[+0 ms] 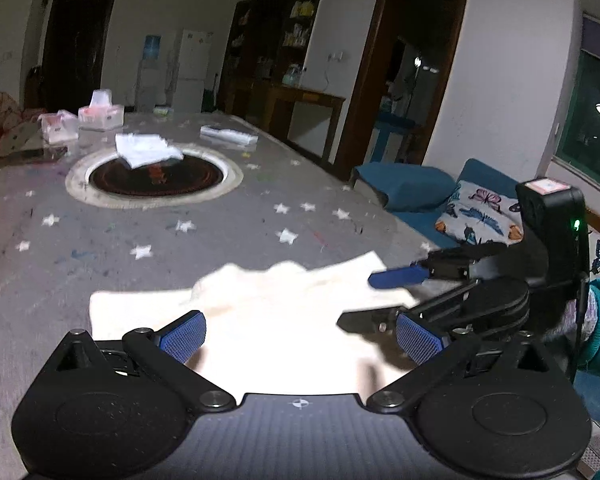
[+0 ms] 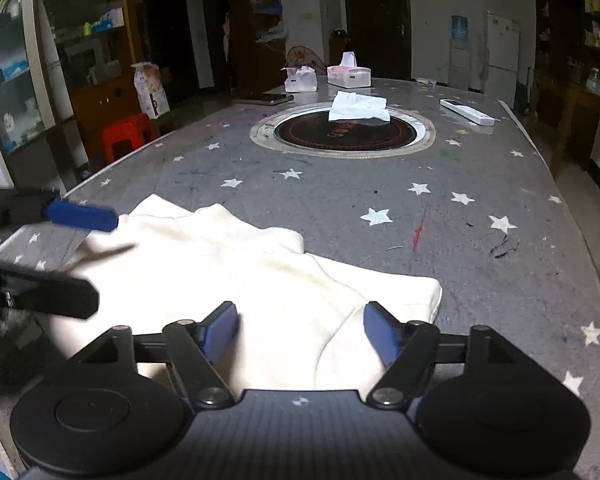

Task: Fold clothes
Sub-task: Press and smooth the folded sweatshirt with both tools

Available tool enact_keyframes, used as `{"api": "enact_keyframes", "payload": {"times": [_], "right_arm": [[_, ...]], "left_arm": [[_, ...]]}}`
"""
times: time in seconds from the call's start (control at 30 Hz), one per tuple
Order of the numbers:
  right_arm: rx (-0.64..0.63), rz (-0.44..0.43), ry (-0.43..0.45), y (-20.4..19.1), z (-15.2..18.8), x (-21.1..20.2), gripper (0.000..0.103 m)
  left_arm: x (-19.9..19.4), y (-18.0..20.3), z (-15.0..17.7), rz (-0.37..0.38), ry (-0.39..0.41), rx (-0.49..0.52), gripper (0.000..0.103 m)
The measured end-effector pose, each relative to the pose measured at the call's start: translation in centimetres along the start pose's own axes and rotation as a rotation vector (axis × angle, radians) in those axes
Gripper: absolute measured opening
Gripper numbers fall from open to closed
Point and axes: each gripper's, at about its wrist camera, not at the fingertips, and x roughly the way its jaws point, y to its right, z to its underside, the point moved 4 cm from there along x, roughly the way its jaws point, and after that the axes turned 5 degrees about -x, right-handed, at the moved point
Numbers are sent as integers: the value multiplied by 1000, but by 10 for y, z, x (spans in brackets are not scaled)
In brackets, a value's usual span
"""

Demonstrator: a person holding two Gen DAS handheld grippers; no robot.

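A cream-white garment [image 1: 276, 304] [image 2: 220, 264] lies spread on the near part of the grey, star-patterned table [image 1: 204, 216] [image 2: 480, 264], partly folded with layered edges. My left gripper [image 1: 302, 334] hangs over its near edge, jaws wide open, nothing pinched. In the left wrist view my right gripper [image 1: 380, 296] comes in from the right at the garment's right edge. It [image 2: 302, 320] is open over the garment, cloth below the gap and the pads not pressing on it. In the right wrist view the left gripper [image 2: 80, 256] stands open at the garment's left side.
A round black hotplate [image 1: 156, 180] [image 2: 340, 132] is set in the table's middle, with a white folded cloth [image 1: 146, 150] [image 2: 358, 106] on it. Tissue boxes [image 2: 348, 74], a white strip [image 2: 466, 112] and a phone [image 2: 264, 99] lie beyond. A blue sofa with a butterfly pillow [image 1: 480, 216] borders the table.
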Motion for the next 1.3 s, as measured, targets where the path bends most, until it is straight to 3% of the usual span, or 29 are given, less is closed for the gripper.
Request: {"api": "enact_keyframes", "payload": {"times": [0.13,0.23,0.27,0.37,0.5,0.63,0.7,0.83,1.0,1.3], "right_arm": [[17,-16,34,-1,-5,-7,80],[-5,13,105,-7,-7,-29,94],[-14,18,132,-10,-6,-37,103],[-42,16,192,-17,-6,-55,103],[-30,-67,149,-17,-14,-46,103],[45,-220,75,-14,-28,-21,103],[79,-257,44,-13,-32,-6,103],[131,-260,-47,-5,-28,25,103],[139,-245,-39,-3,-36,23,103],[58,-411,-73,-48,-60,39,103]], "left_arm": [[-7,-1,7,-11,-6,-2,103],[-19,0,13,-12,6,6,103],[-23,-1,16,-13,8,5,103],[-29,-5,22,-14,6,-28,103],[-36,-8,32,-17,5,-64,103],[-39,-6,38,-18,3,-51,103],[-38,-6,40,-21,-4,-45,103],[-34,-7,44,-22,-18,-44,103],[-34,-9,44,-12,-19,-44,103],[-31,-8,47,-8,-21,-38,103]]}}
